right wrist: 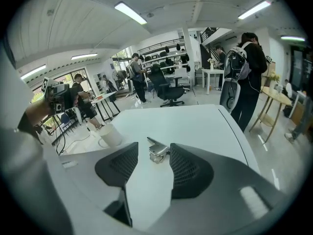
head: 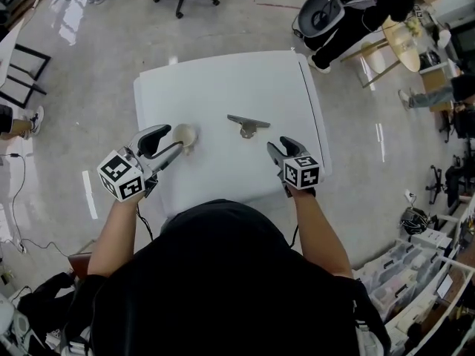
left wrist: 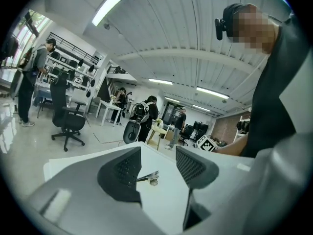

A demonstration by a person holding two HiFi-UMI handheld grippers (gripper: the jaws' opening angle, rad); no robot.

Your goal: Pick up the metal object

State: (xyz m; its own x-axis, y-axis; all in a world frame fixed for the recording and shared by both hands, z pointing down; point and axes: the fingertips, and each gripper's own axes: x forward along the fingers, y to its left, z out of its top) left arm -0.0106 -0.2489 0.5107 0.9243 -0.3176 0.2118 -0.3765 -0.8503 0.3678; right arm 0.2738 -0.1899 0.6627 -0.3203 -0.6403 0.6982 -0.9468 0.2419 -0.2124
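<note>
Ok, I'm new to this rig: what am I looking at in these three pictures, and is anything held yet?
There is no robot here: a person holds a two-jaw gripper in each hand. The head view looks down from the person's head. The other two views come from cameras riding on each gripper, looking along its jaws. On the white table are a metal object and a pale mug. The left gripper is beside the mug; the right gripper is just short of the metal object. Both have their jaws apart and hold nothing.
</note>
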